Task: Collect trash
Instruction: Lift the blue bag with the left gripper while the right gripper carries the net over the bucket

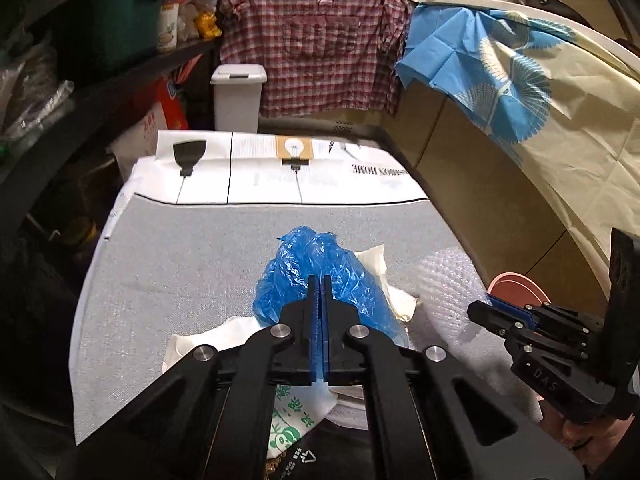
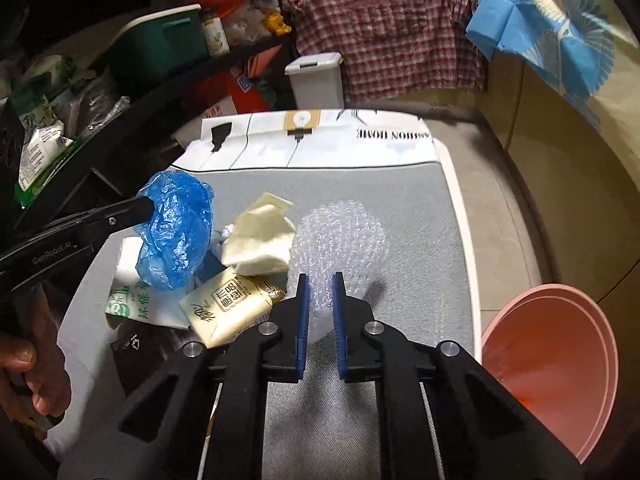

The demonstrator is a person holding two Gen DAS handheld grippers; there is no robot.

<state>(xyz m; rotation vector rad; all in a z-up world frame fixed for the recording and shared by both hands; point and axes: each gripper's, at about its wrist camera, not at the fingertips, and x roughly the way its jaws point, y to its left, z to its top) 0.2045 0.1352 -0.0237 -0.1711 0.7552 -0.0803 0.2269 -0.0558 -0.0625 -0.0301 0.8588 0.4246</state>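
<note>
Blue plastic bag [image 2: 176, 232], one, pinched shut in my left tool [image 1: 319, 280], held above the grey bench [image 2: 400, 208]. I count one bubble wrap sheet [image 2: 344, 236], one crumpled cream paper [image 2: 260, 240], one tissue pack [image 2: 228, 308]. Right tool [image 2: 320, 280] narrowly parted over the wrap, holding nothing. One pink bucket [image 2: 560, 360] beside the bench; contents unclear.

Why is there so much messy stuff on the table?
It is litter: a crumpled blue plastic bag pinched in the left hand-held gripper, crumpled paper, a tissue pack and bubble wrap, all loose.
</note>
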